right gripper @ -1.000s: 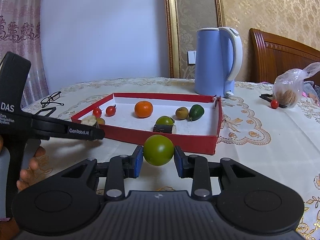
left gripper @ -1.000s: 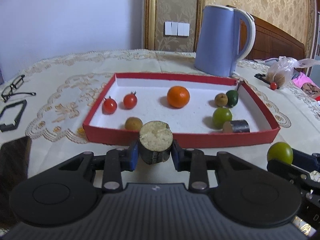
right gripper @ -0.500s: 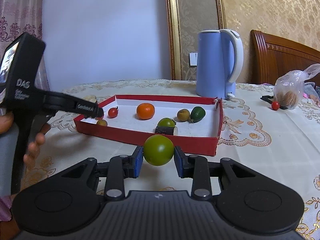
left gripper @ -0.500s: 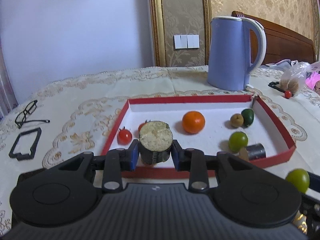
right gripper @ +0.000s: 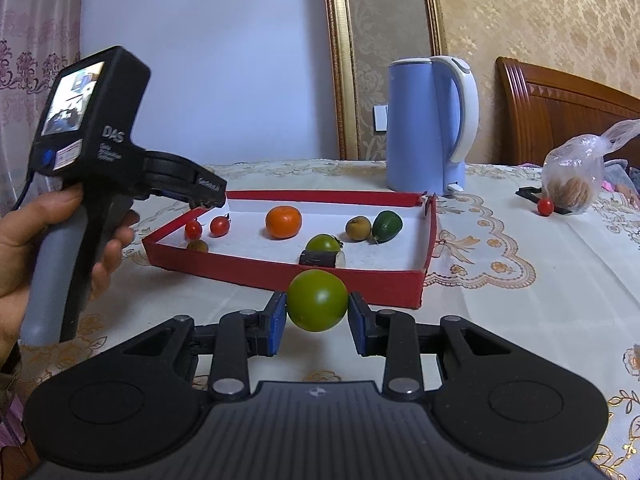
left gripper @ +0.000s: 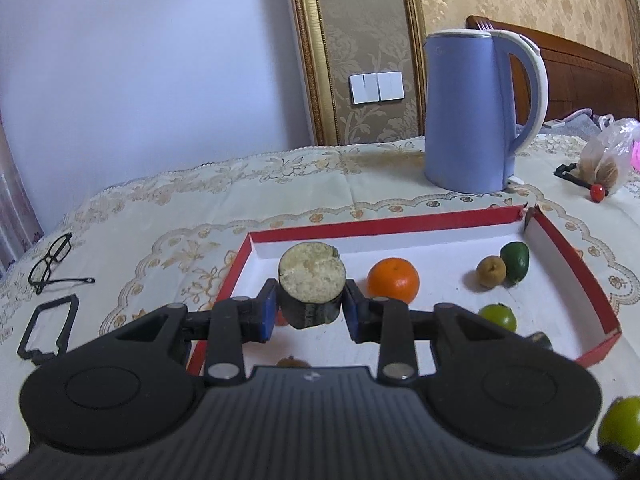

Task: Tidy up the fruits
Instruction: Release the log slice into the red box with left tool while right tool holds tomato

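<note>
Your left gripper [left gripper: 311, 307] has risen and advanced over the red tray [left gripper: 568, 246] since a second ago. Only your right-wrist view shows both cherry tomatoes [right gripper: 219, 225] by the tray's left wall; the left view hides them behind the tool. Left tongs are part-closed, clamping a dark-skinned cut chunk [left gripper: 312, 284], pale flat face up, above the tray. Your right gripper [right gripper: 317, 318] pinches a smooth round green fruit [right gripper: 317, 300] just outside the tray's near wall.
</note>
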`<state>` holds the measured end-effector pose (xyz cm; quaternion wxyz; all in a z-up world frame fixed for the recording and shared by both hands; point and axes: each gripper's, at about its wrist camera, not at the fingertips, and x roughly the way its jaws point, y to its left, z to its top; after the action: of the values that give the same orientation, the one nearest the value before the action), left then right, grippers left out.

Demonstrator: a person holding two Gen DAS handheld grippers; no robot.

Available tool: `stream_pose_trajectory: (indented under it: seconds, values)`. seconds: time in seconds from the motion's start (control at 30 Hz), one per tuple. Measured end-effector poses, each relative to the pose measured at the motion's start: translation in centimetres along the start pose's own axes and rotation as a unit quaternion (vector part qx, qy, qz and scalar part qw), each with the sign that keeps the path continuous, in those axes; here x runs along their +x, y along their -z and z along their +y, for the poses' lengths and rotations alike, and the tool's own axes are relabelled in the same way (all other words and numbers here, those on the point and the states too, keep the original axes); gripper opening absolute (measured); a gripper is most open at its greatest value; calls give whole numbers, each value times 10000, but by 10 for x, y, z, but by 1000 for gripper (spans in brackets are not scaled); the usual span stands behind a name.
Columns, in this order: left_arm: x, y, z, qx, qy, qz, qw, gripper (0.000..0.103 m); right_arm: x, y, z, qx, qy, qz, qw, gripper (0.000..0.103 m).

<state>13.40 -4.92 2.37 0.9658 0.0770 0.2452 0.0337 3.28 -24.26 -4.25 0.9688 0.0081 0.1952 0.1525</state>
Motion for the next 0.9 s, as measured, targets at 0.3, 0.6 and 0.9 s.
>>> stream_pose_trajectory:
  seconds: [0.3, 0.6, 0.9]
  values:
    - [34, -10, -7, 46, -80, 181, 9998, 31, -1, 1, -4, 42, 19, -10, 10000, 33]
    - [62, -18, -10, 91, -201, 288, 9993, 31, 0, 3, -10, 95, 48, 40, 9999, 33]
    - [78, -20, -10, 26, -173, 506, 9986, 32, 0, 3, -8, 78, 21, 43, 10000, 33]
